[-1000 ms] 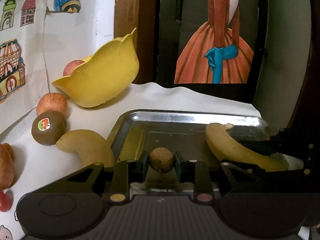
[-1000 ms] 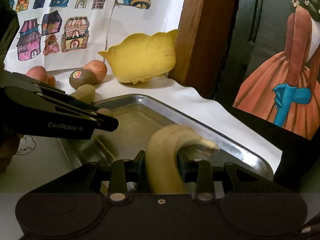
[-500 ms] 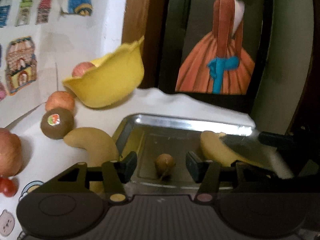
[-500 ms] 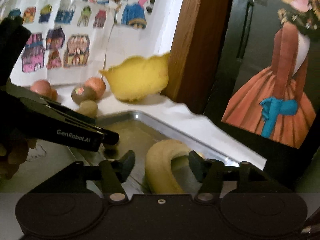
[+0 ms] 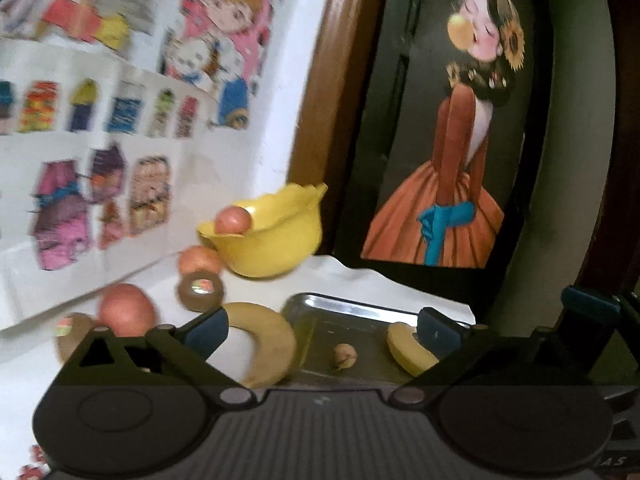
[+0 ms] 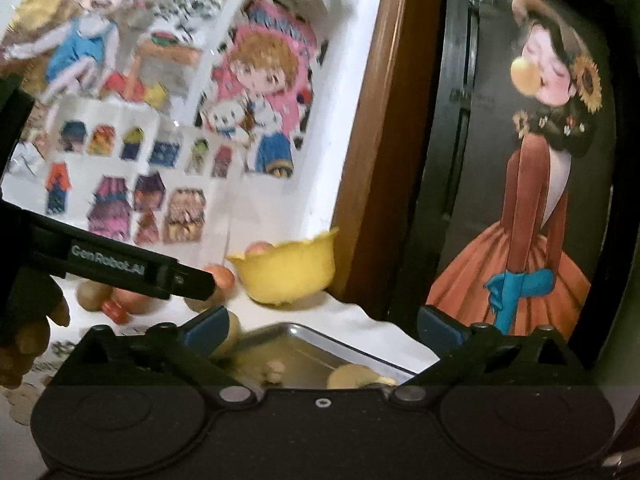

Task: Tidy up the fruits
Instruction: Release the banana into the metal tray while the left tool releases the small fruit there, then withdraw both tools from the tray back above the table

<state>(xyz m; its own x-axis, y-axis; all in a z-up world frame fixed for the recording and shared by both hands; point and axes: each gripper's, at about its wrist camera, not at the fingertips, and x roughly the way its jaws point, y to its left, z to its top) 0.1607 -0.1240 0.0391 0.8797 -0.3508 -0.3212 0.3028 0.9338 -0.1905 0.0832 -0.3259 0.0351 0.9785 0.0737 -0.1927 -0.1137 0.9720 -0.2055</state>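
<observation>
Left wrist view
- Left gripper (image 5: pixel 322 326): jaws wide apart, holding nothing, hanging above the near edge of the metal tray (image 5: pixel 344 312).
- In the tray: a small round brown fruit (image 5: pixel 345 355) near the front middle; a banana (image 5: pixel 408 354) toward the tray's right end, partly behind the right finger pad.
- Outside the tray, to its left: a second banana (image 5: pixel 268 344) with its tip at the tray's left rim; a kiwi (image 5: pixel 199 293) with a sticker, then two apples (image 5: pixel 127 309) further left.
- Beyond the tray: a yellow bowl (image 5: pixel 272 236) holding one apple, tipped against the wall.
- Risk: the round fruit has no flat side and, I judge, rolls if the tray is knocked. The loose banana sits close under the left finger; a low sweep could shove it.

Right wrist view
- Right gripper (image 6: pixel 322 326): jaws spread, empty, above the tray (image 6: pixel 344 350).
- Tray contents: the small fruit and the banana peek over the gripper body; most of the tray is hidden.
- Left of the tray: the other gripper's finger crosses the frame in front of the loose fruit.
- Risk: both tools share the space over the tray; reaching for the same fruit could make them collide. The picture is blurred, so exact gaps cannot be judged.
</observation>
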